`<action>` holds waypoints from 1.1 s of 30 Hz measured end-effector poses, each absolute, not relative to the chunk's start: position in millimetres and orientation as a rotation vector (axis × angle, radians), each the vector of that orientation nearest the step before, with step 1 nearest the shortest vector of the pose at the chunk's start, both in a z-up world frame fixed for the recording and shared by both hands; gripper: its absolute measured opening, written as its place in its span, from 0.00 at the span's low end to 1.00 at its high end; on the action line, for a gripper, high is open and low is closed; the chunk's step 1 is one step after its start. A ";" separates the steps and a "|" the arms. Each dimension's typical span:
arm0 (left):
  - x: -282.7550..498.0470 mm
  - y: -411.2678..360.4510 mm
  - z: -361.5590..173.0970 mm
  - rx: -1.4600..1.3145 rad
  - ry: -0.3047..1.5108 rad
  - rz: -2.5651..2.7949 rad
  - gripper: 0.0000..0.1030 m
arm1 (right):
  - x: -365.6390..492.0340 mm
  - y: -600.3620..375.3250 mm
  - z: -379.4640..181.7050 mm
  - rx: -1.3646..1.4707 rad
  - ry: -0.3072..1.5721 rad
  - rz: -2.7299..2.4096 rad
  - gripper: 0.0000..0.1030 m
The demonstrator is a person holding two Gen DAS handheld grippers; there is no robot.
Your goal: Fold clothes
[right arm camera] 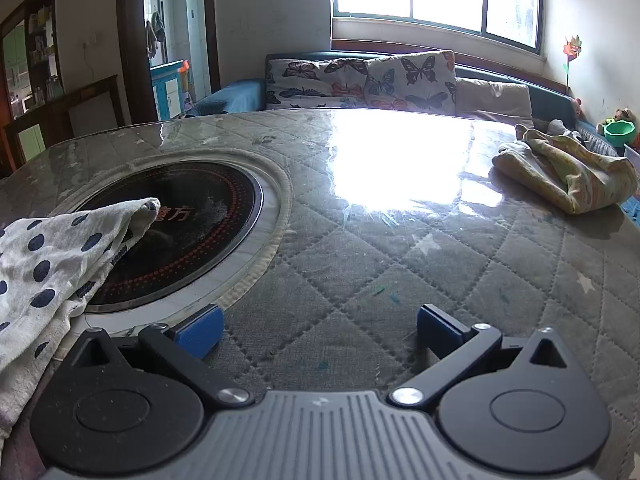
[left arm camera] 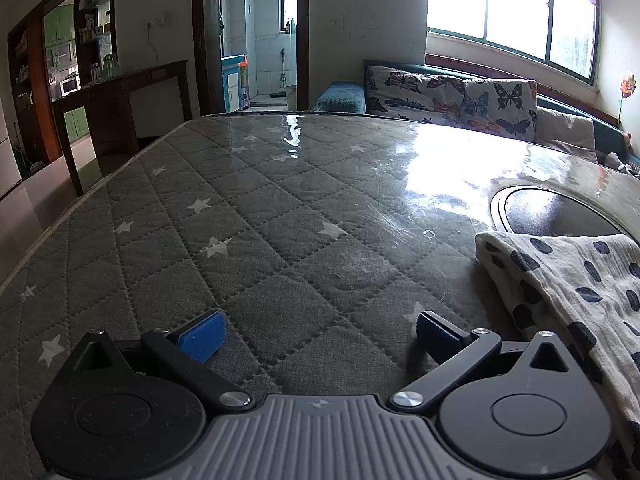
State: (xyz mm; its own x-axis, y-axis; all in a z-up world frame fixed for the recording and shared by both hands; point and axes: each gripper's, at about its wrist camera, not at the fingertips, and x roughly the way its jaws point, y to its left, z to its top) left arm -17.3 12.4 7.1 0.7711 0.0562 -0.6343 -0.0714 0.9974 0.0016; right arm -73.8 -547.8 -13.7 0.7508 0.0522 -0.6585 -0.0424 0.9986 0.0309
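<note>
Two garments are seen on the desk [left arm camera: 280, 216]: a dotted cloth [left arm camera: 568, 280] between both wide-open, empty hand-held grippers [left arm camera: 320, 334] [right arm camera: 320, 330], overlapping the round cooktop [right arm camera: 192, 232], and a yellowish bundle [right arm camera: 568, 176], possibly several pieces.

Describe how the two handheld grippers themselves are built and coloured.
Both look identical. The left gripper and right gripper each have two fingers with blue pads on black linkage arms with silver pivot pins, black rounded housings with circular caps, and a grey ribbed centre body. No cables, hands or sleeves show.
</note>
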 end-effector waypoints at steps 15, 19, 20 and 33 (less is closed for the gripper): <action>-17.6 14.3 7.2 -0.026 0.687 0.068 1.00 | -73.6 -548.6 -13.7 0.019 0.719 0.054 1.00; -17.7 13.5 6.7 -0.026 0.687 0.069 1.00 | -73.5 -549.7 -13.5 0.020 0.720 0.055 1.00; -17.8 13.5 6.7 -0.025 0.687 0.069 1.00 | -73.5 -549.8 -13.4 0.019 0.720 0.055 1.00; -18.0 13.8 7.1 -0.026 0.687 0.069 1.00 | -73.3 -549.0 -14.4 0.019 0.719 0.054 1.00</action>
State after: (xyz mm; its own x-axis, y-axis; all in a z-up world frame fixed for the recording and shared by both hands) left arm -18.0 13.8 7.1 0.7709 0.0553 -0.6345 -0.0727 0.9974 -0.0013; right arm -73.3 -549.0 -14.4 0.7512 0.0564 -0.6577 -0.0432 0.9984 0.0363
